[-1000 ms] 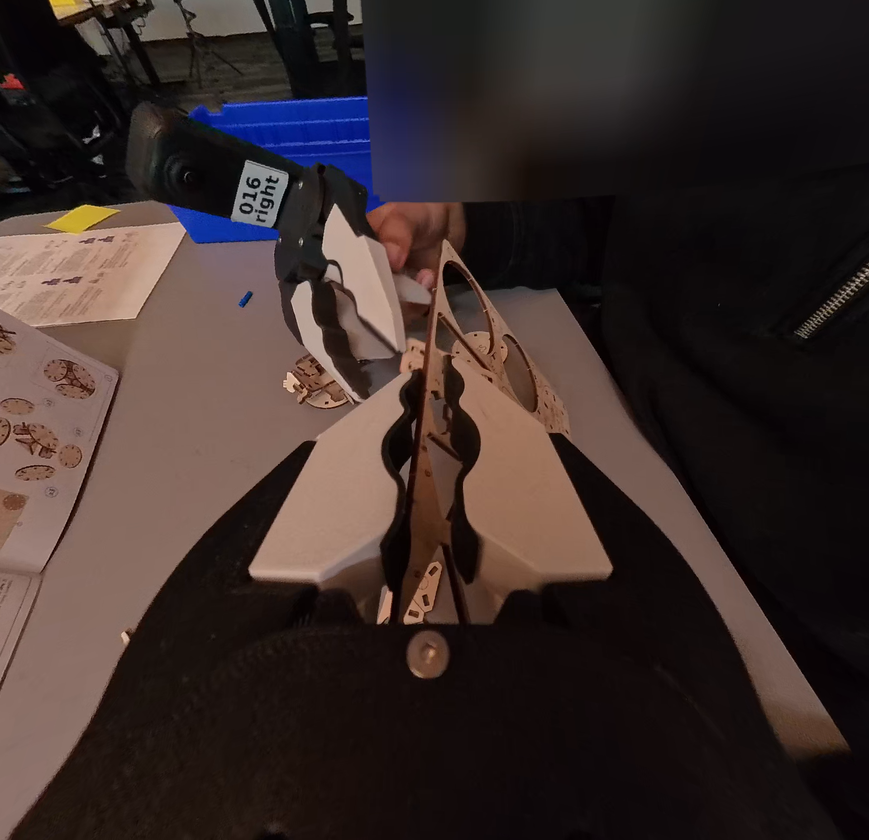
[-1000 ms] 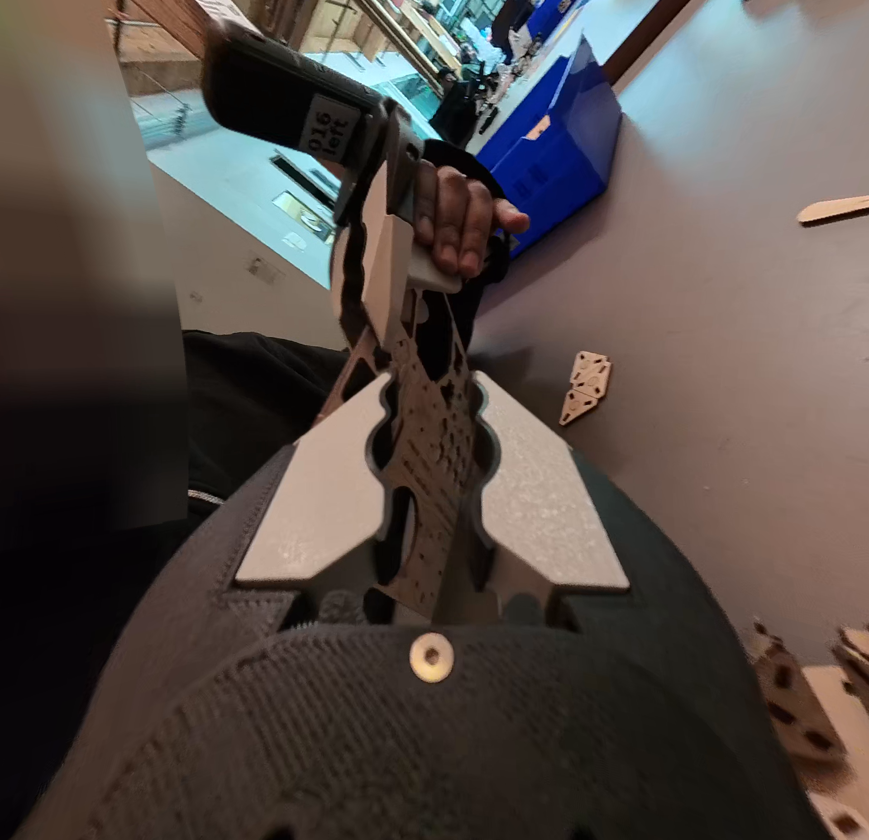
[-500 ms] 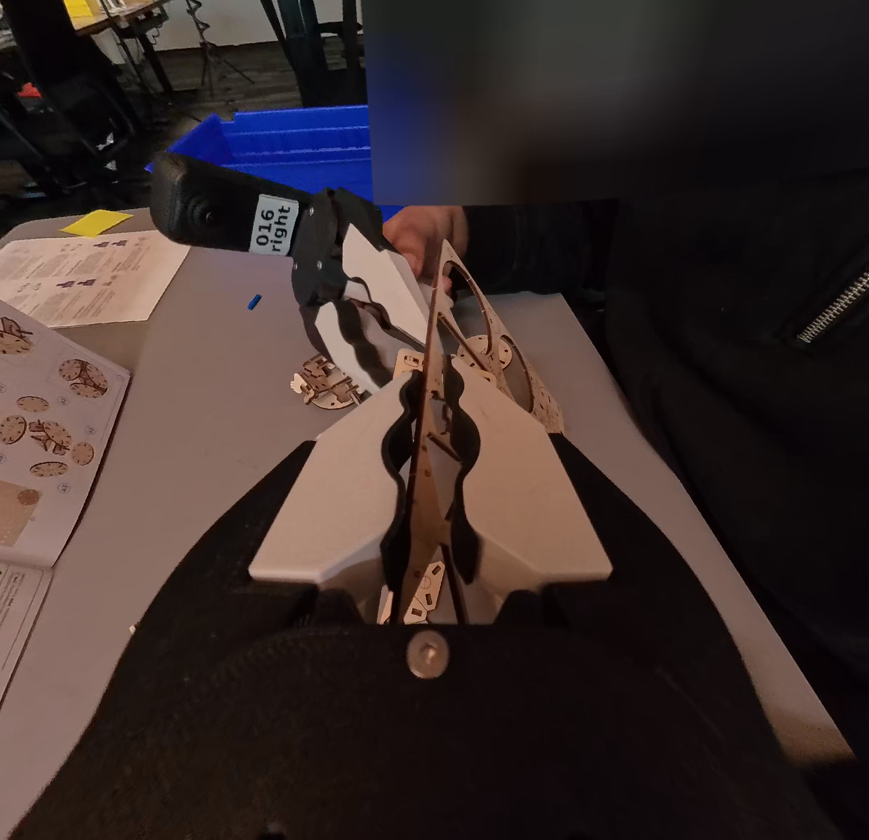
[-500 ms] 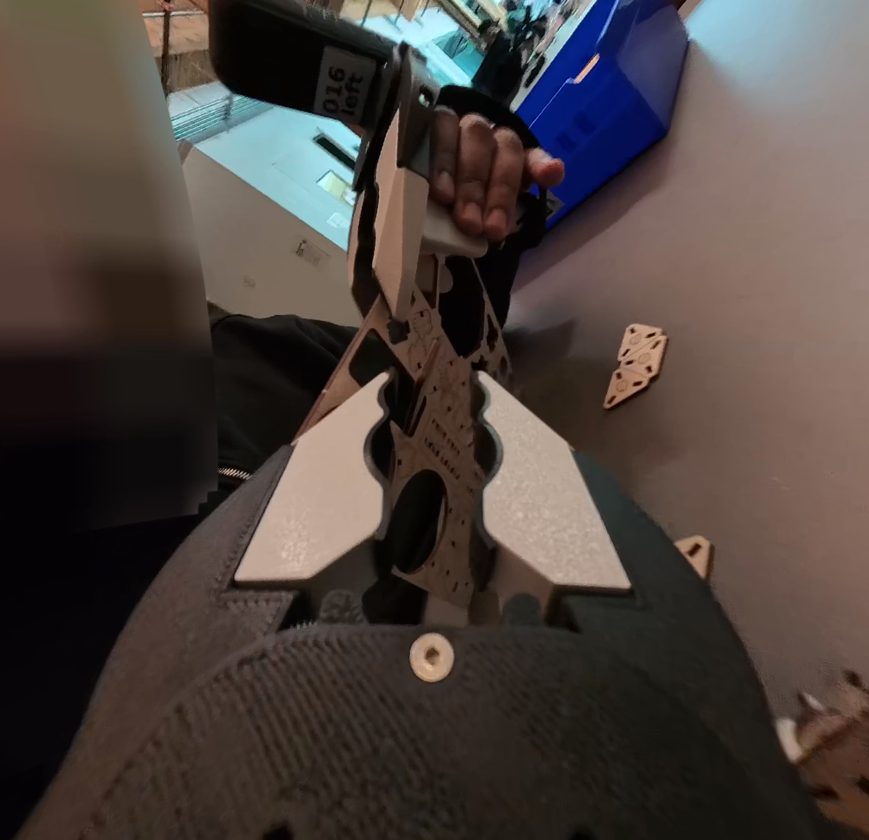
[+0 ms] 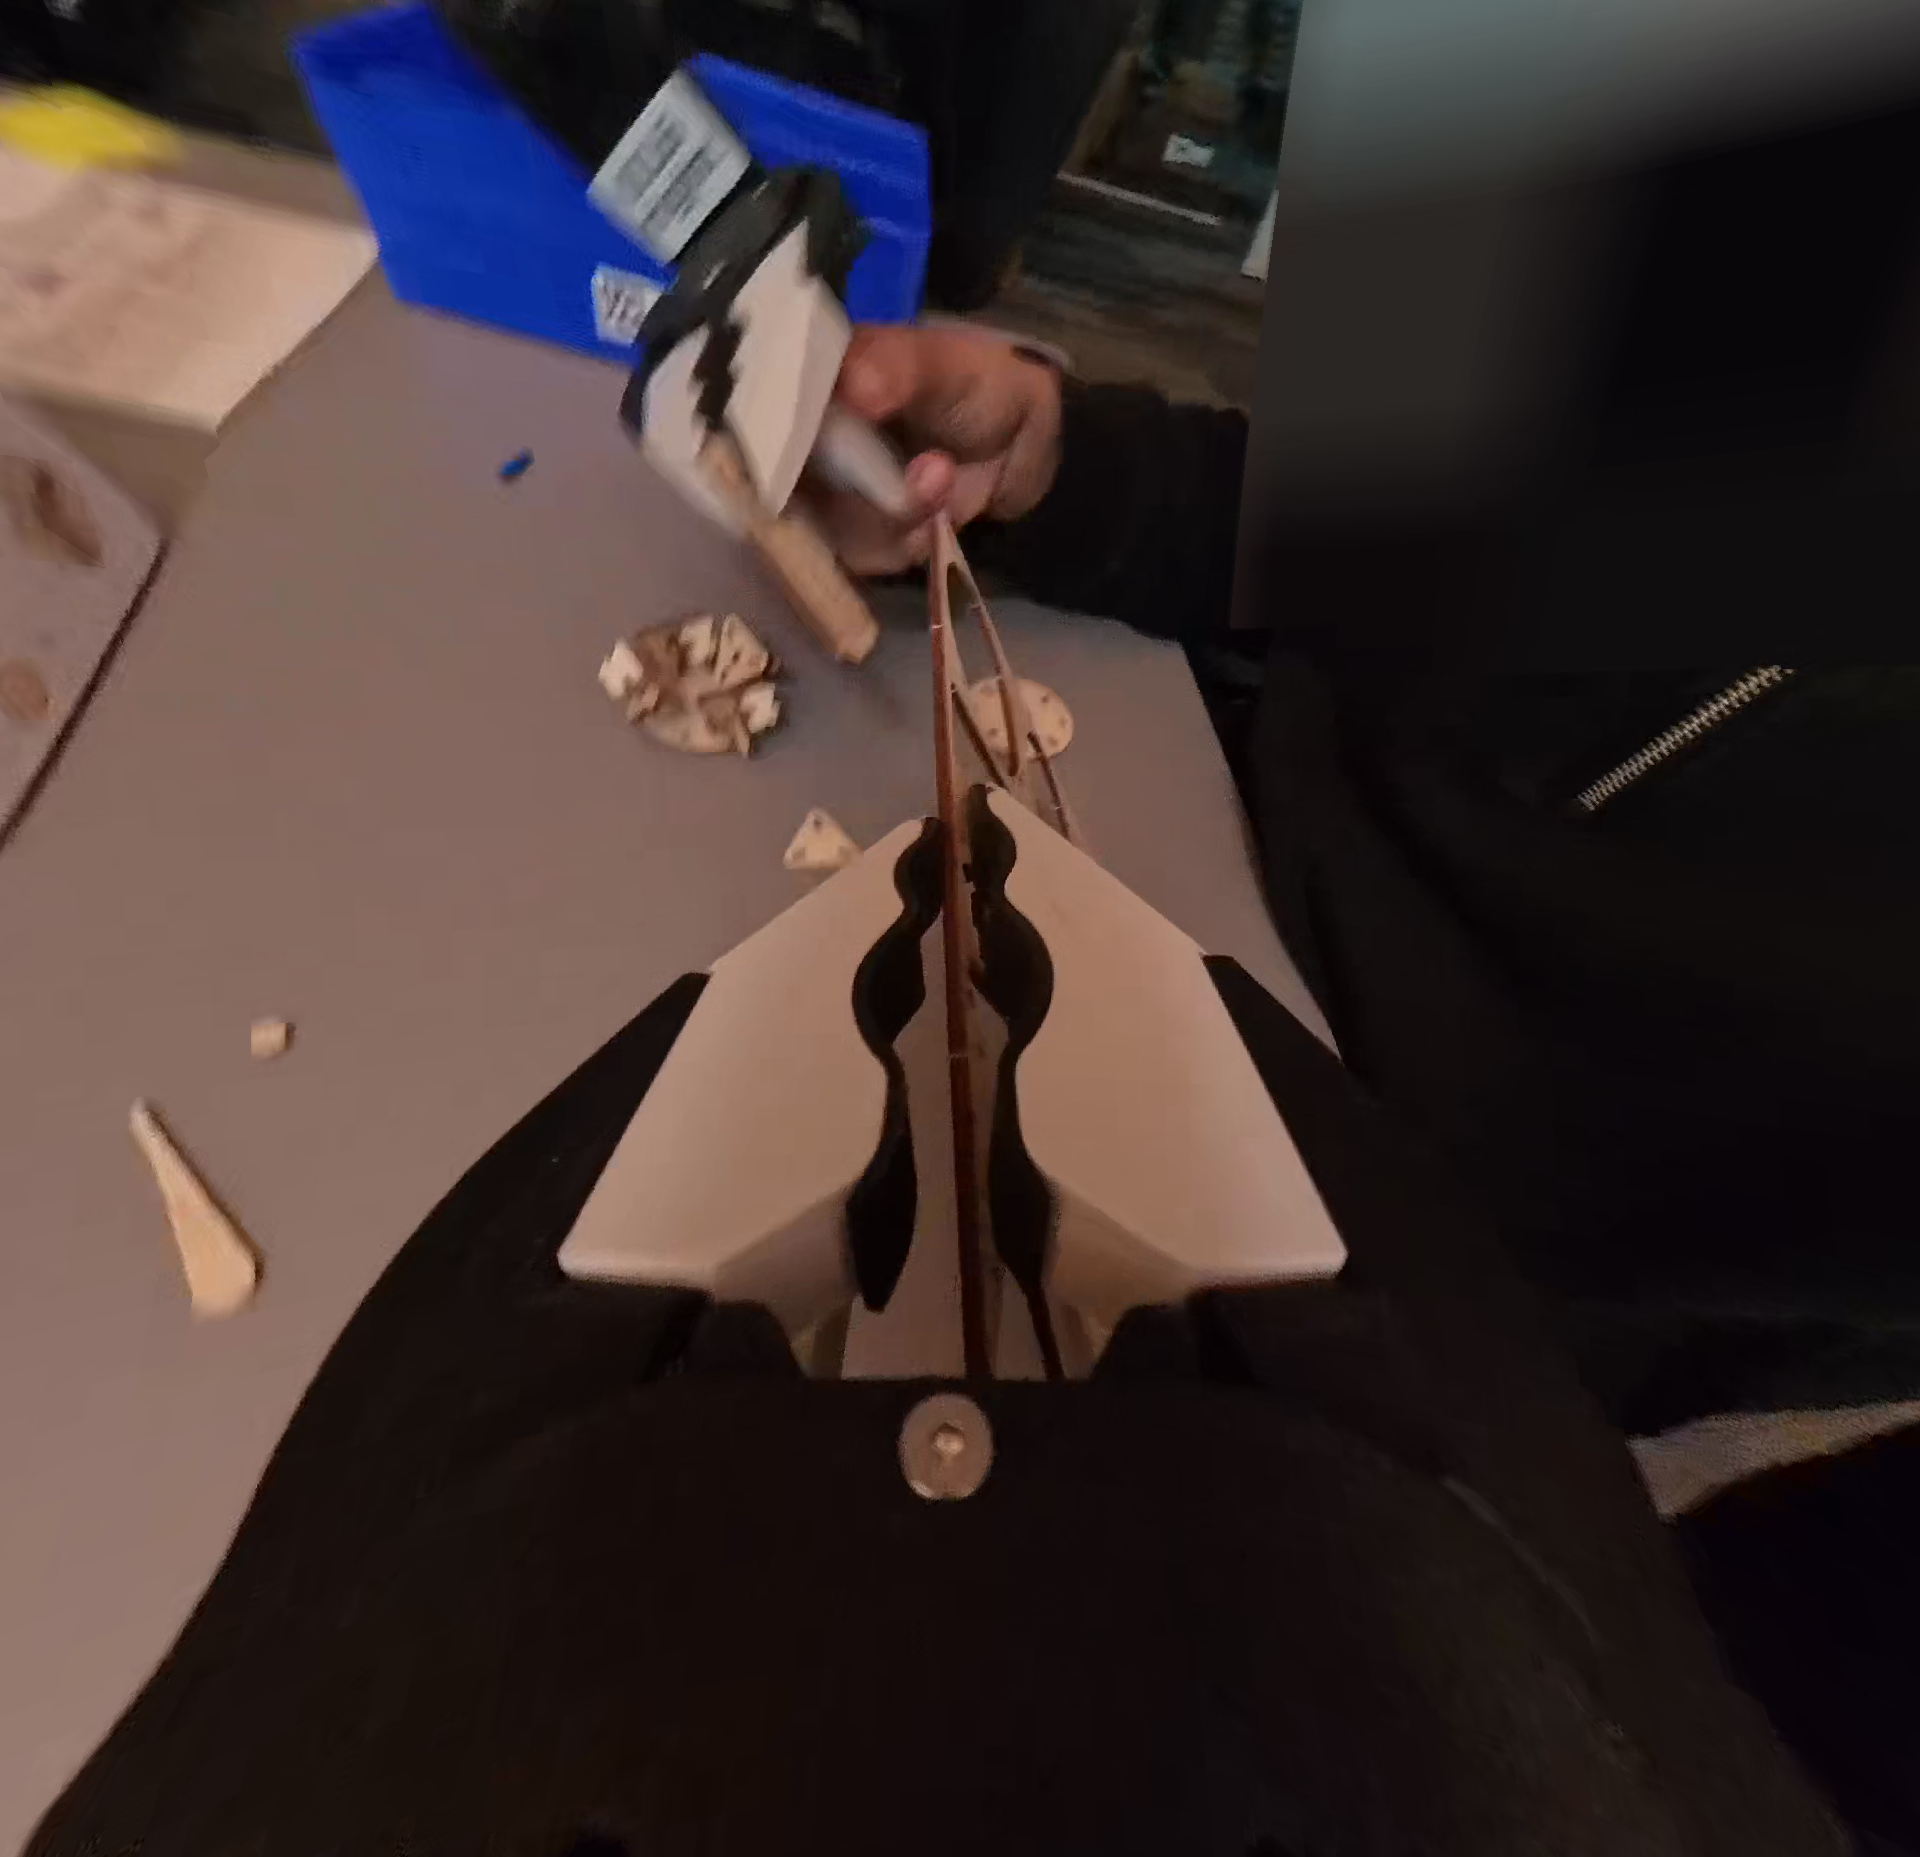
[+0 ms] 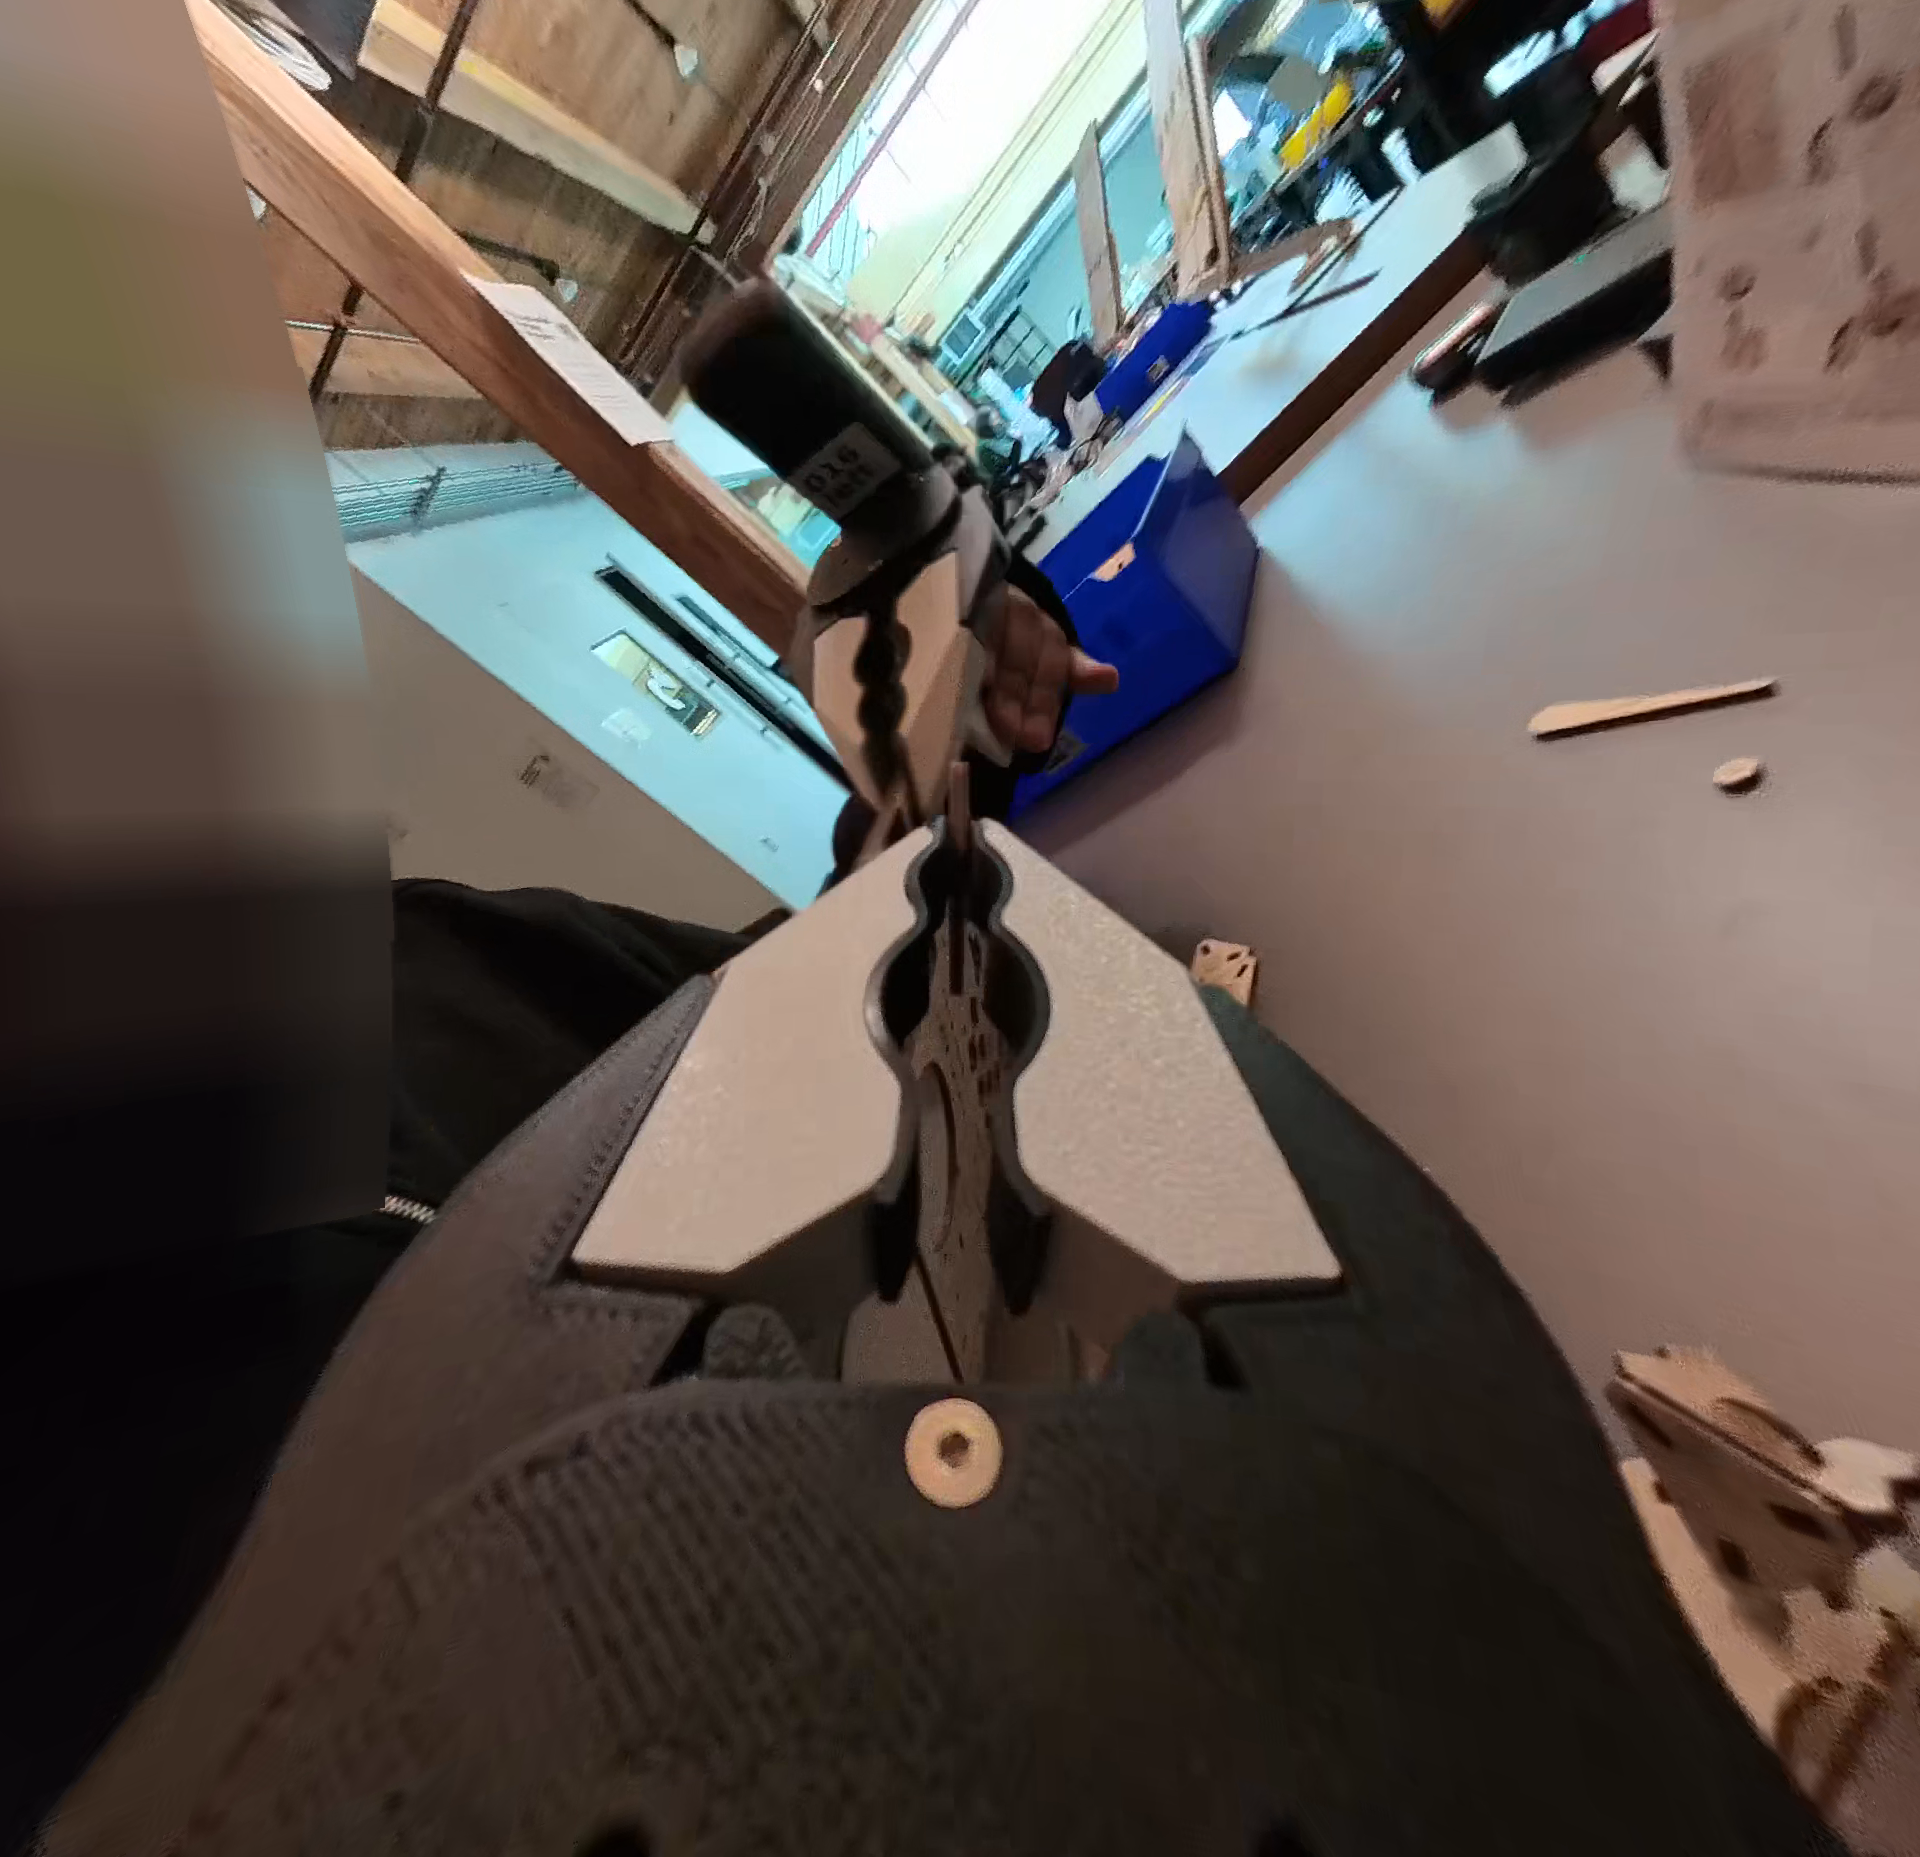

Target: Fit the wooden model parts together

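In the left gripper [image 5: 951,825]: jaws nearly together, pads pressing both faces of a thin laser-cut plywood sheet [image 5: 940,685], seen edge-on and standing upright above the counter [image 5: 416,924]. Reaches forward past the fingertips, with cut-outs along its far part, close to the person's hand [image 5: 956,425].

In the right gripper [image 6: 961,846]: jaws closed to a sliver on a narrow perforated wooden piece [image 6: 961,1059], also edge-on. From the left wrist view, sticks out below that gripper's fingertips as a pale strip, clear of the counter and near the sheet's far end; touching or not, unclear.

As for the sheet: looks light and stiff across its face, yet brittle. Thin webs between the cut-outs, likely to snap under a twist or a pinch on a narrow bridge. Best taken on a solid margin, flat pads on both faces, as held now. Much the same for the strip: light, rigid, easy to crack if bent.

On the counter:
- a round cluster of wooden parts [image 5: 691,685]
- a small disc [image 5: 1023,716] behind the sheet
- a triangular offcut [image 5: 816,841] just beside the left fingertips
- a long wedge [image 5: 192,1220] well apart to the left
- printed sheets [image 5: 135,280] at the far left

One container only: a blue bin [image 5: 468,197] at the counter's far side, behind the right gripper. Contents not made out from either view.
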`<state>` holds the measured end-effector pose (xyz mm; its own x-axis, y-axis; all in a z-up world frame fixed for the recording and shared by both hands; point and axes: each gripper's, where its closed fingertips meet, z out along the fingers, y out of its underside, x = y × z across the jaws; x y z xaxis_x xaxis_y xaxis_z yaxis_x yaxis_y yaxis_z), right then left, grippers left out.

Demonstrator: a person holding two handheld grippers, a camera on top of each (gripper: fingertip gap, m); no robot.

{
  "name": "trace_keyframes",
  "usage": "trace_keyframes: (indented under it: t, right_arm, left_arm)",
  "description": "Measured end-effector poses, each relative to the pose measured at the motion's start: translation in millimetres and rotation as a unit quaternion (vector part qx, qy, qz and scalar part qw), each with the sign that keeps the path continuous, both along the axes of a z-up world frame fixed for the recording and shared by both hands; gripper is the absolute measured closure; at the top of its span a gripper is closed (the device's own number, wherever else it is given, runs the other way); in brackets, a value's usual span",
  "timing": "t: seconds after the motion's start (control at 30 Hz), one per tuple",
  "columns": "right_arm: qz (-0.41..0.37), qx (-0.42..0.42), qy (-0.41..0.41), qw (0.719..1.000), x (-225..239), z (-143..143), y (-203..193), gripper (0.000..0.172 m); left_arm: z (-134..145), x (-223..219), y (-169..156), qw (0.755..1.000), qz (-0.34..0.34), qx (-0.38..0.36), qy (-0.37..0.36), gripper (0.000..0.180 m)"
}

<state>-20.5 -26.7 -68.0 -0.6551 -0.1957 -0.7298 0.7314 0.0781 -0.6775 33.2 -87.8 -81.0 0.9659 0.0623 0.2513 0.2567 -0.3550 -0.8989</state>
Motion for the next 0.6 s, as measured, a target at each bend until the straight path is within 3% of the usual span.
trace_keyframes:
  t: [0.17,0.3,0.43,0.6]
  right_arm:
    - [-0.035,-0.017,0.015,0.999,-12.9,6.9,7.4,0.172]
    - [-0.030,-0.018,0.006,0.999,-13.3,3.1,5.5,0.172]
    - [-0.016,-0.012,0.004,1.000,-8.0,-1.5,0.5,0.172]
    - [-0.011,-0.009,0.006,1.000,-5.7,-2.2,-1.0,0.172]
  left_arm:
    - [-35.2,-5.5,-45.2,0.989,0.027,-0.061,-0.134,0.176]
    - [-71.4,-12.3,-59.4,0.971,0.051,-0.107,-0.209,0.175]
    - [-102.9,-12.7,-63.4,0.957,0.062,-0.192,-0.207,0.172]
    - [-108.4,-19.3,-61.1,0.957,0.076,-0.202,-0.195,0.171]
